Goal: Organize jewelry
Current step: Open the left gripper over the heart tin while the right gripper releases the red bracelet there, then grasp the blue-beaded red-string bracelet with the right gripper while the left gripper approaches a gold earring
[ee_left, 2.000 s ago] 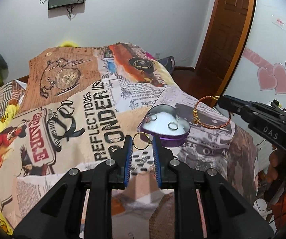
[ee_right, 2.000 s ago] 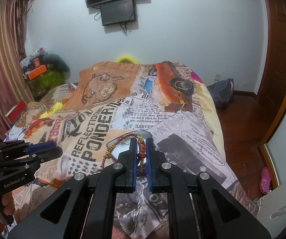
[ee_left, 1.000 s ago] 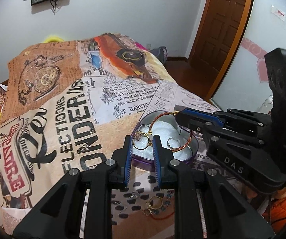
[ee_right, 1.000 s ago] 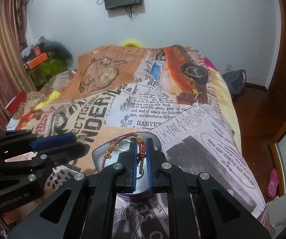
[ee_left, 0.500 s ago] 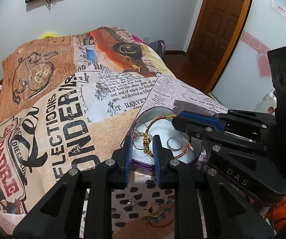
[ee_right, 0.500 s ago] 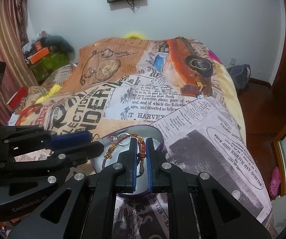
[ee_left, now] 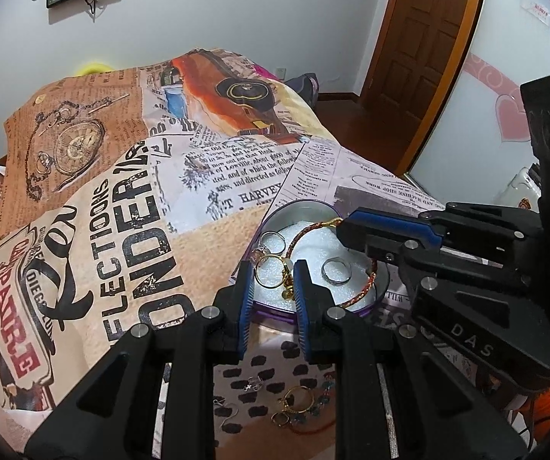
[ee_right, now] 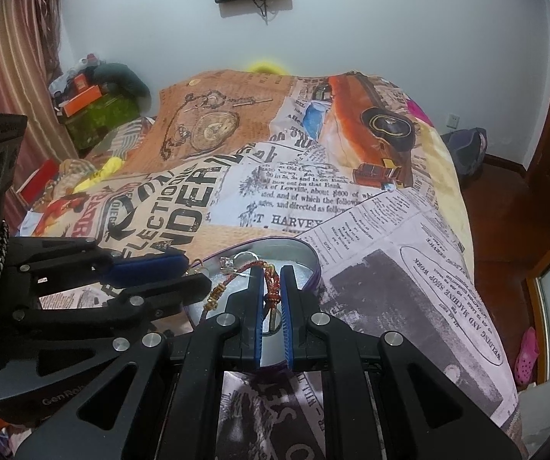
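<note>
A purple heart-shaped tin (ee_left: 275, 216) with white padding lies on the printed bedspread; it also shows in the right wrist view (ee_right: 309, 257). My left gripper (ee_left: 273, 278) is shut on a gold hoop earring (ee_left: 271, 270) held over the tin's near edge. My right gripper (ee_right: 271, 287) is shut on a red-and-gold braided bracelet (ee_right: 271, 291), which hangs into the tin and shows in the left wrist view (ee_left: 366, 287). Silver rings (ee_left: 336, 270) lie on the padding. The right gripper appears at the right of the left wrist view (ee_left: 355, 230).
Loose jewelry (ee_left: 297, 406), gold earrings and a beaded string, lies on the spotted cloth below my left gripper. The bedspread (ee_left: 129, 199) slopes away left and back. A wooden door (ee_left: 420, 34) and a mirrored panel with pink hearts (ee_left: 504, 122) stand at right.
Both grippers have moved forward and down over the tin. The bracelet has gone from held high in the air to hanging inside the tin; the earring now sits over the tin's edge.
</note>
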Demonstrator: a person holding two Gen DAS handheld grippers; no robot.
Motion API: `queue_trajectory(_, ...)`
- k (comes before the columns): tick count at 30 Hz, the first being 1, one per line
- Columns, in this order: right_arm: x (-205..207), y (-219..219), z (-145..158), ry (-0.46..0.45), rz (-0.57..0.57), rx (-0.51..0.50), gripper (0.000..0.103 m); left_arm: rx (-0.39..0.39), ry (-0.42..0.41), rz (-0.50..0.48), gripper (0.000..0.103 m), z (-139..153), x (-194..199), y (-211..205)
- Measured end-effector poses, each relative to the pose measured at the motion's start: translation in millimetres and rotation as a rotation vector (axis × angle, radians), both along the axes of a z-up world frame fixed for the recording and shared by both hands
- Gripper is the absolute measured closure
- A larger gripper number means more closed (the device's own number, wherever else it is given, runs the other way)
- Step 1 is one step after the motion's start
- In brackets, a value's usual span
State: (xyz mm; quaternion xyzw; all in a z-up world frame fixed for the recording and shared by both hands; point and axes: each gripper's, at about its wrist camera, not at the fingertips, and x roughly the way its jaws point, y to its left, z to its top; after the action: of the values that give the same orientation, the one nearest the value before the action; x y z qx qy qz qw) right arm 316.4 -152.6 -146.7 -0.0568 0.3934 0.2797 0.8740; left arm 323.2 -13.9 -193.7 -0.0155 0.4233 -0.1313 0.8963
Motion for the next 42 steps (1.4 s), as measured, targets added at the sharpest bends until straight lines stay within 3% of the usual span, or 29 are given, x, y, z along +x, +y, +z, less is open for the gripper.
queue_trajectory(9,1.3,-4.2,3.7,0.028,-0.020,0.004,0.093,-0.013,0.027,0.009,0.083,-2.0,0.5,3.3)
queue_trajectory(19,-7.1,-5.0,11.9,0.002,-0.015,-0.001,0.073,0.007,0.009,0.021,0.083,9.8,-12.9,8.1)
queue_trajectory(21,-9.0,-4.6,14.1,-0.002,-0.014,0.000,0.072,0.014,0.001,0.029,0.080,13.9,-18.2,10.6)
queue_trajectory(25,-14.1,-4.7,17.7,-0.003,-0.014,0.004,0.072,0.021,-0.020,0.051,0.066,22.3,-27.5,16.7)
queue_trajectory(32,-27.8,-7.0,21.6,0.004,-0.011,0.007,0.072,0.029,-0.012,0.077,0.066,26.7,-43.5,27.7)
queue_trajectory(42,-48.1,-4.9,12.1,0.042,0.008,-0.016,0.072,0.053,0.044,0.085,0.066,9.6,-70.4,35.5)
